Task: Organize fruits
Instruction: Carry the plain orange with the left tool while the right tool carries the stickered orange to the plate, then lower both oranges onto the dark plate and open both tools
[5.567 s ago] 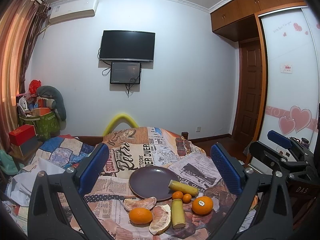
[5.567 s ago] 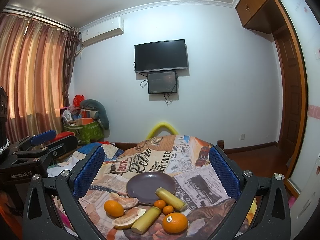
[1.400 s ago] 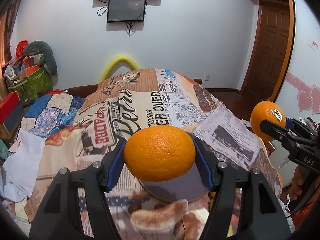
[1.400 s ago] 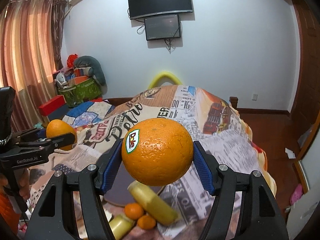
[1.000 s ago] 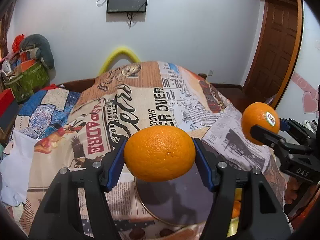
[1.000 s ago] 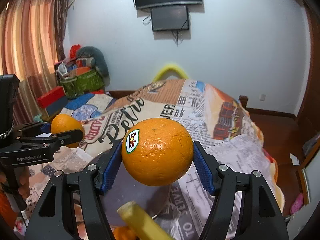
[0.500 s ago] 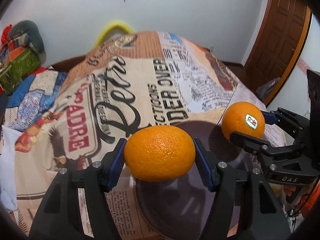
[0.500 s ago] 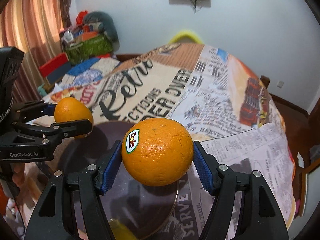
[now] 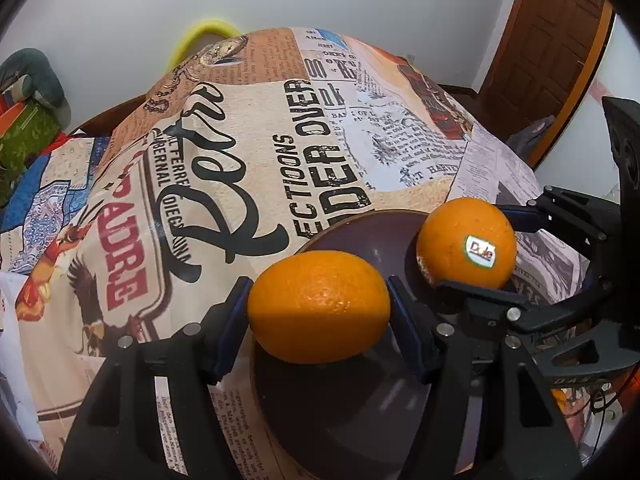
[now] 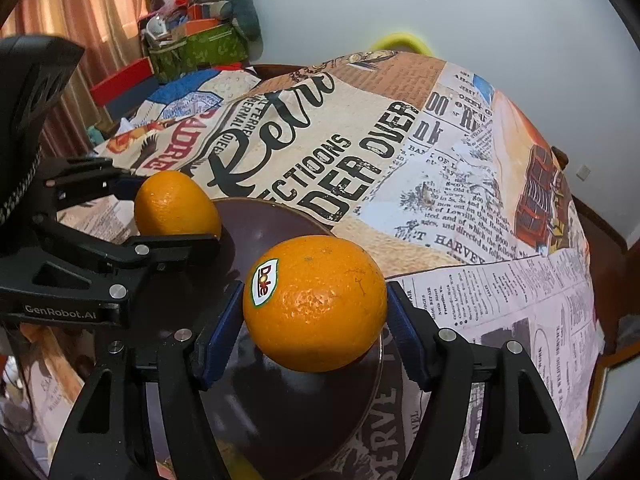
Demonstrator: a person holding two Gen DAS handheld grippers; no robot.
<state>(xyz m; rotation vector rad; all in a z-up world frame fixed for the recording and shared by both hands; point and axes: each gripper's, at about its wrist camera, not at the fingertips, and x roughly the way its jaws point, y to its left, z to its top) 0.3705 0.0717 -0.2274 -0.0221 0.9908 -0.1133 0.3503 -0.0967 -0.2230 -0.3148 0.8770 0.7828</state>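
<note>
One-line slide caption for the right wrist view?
Right gripper holds a stickered orange over a dark plate; left gripper holds a plain orange at the plate's edge.

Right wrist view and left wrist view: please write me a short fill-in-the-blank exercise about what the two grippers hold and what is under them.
1. The right gripper holds an orange that bears a ____ sticker.
2. The left gripper is shut on a plain ____.
3. Both fruits are held above a dark ____.
4. The cloth under it is printed like old ____.

Missing words: Dole; orange; plate; newspapers
</note>
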